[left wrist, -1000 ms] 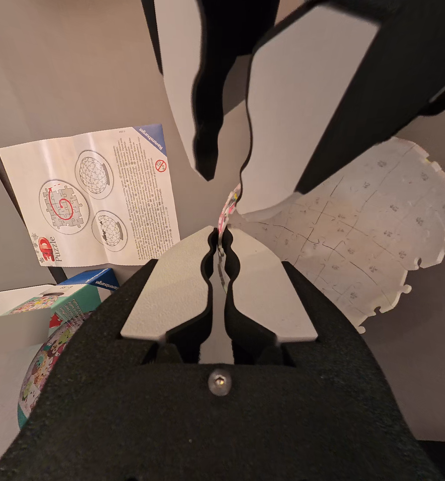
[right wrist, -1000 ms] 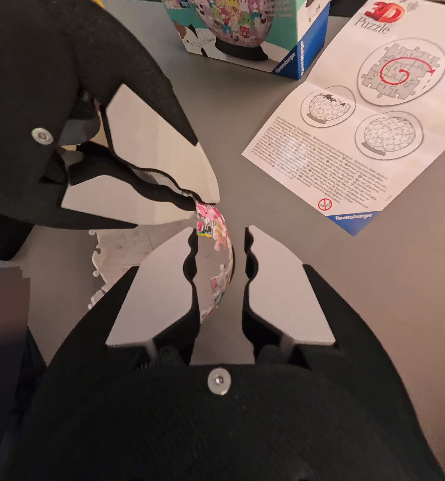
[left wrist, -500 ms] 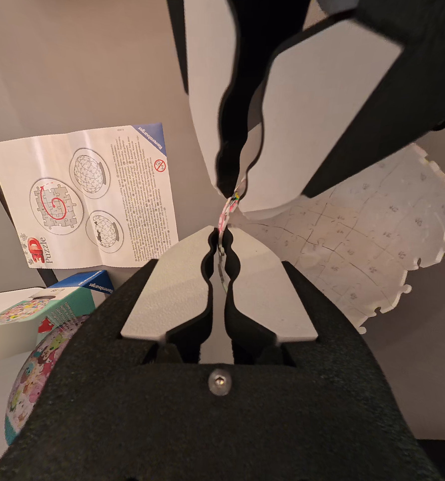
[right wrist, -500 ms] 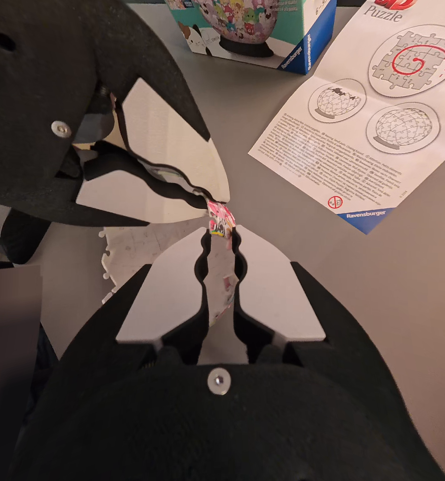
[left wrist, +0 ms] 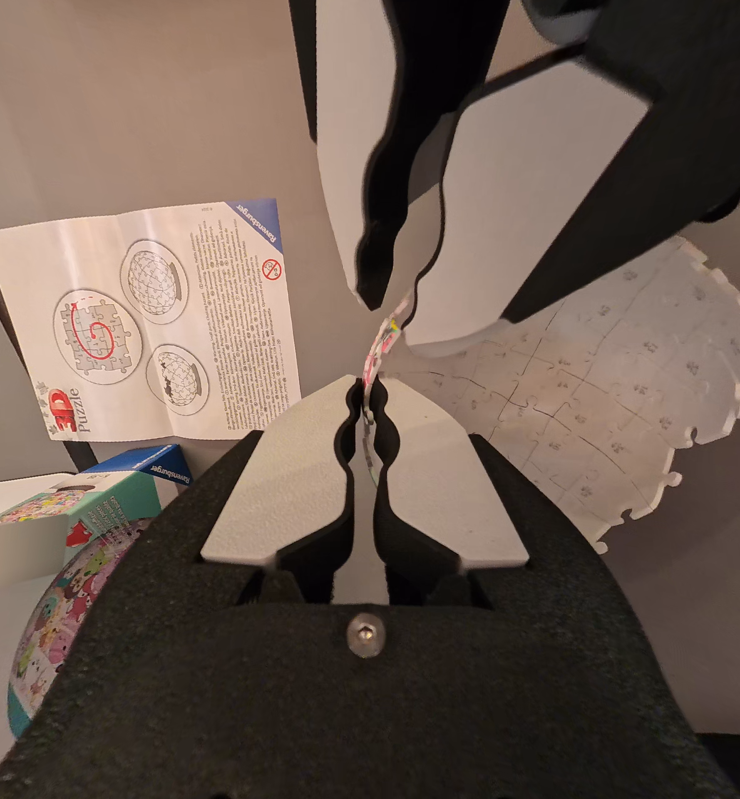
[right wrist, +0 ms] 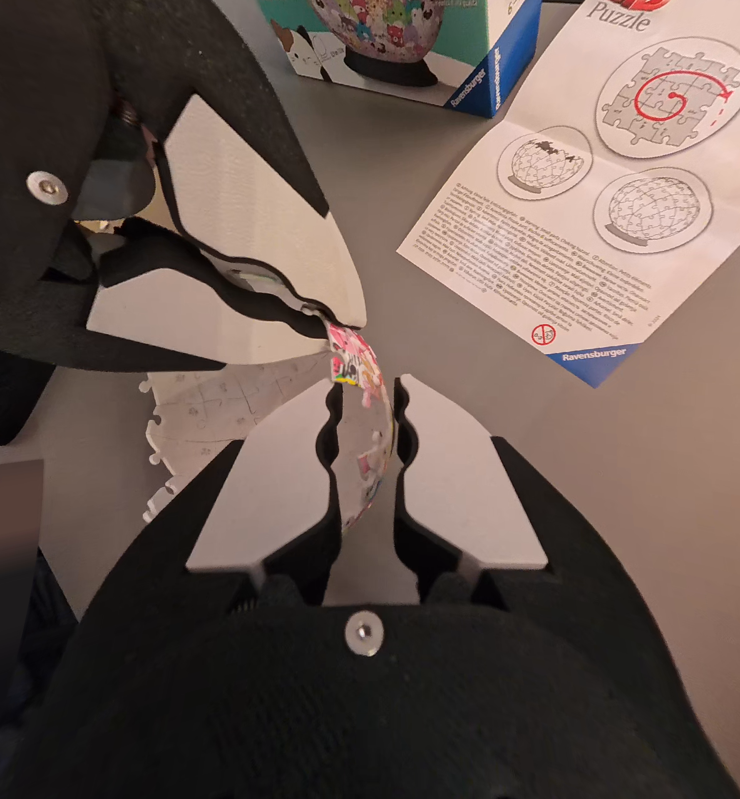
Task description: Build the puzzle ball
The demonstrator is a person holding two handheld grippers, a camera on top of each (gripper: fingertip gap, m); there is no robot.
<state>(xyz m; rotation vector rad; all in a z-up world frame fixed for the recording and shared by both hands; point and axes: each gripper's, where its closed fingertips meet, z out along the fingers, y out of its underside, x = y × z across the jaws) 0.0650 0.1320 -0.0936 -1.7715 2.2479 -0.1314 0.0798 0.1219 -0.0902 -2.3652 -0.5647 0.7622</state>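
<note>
Now left tongs [left wrist: 366, 385] clamped on the rim of the curved puzzle shell [left wrist: 584, 389], held above the surface [right wrist: 619, 475], right tongs [right wrist: 368, 389] released, straddling that rim, leaflet [right wrist: 597, 207] nearby.

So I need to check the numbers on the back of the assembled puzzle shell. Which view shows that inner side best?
The left wrist view: the puzzle shell spreads its pale inner face, seams and toothed rim openly. The right wrist view shows only a sliver of that face, mostly hidden behind the right gripper and left gripper.
</note>
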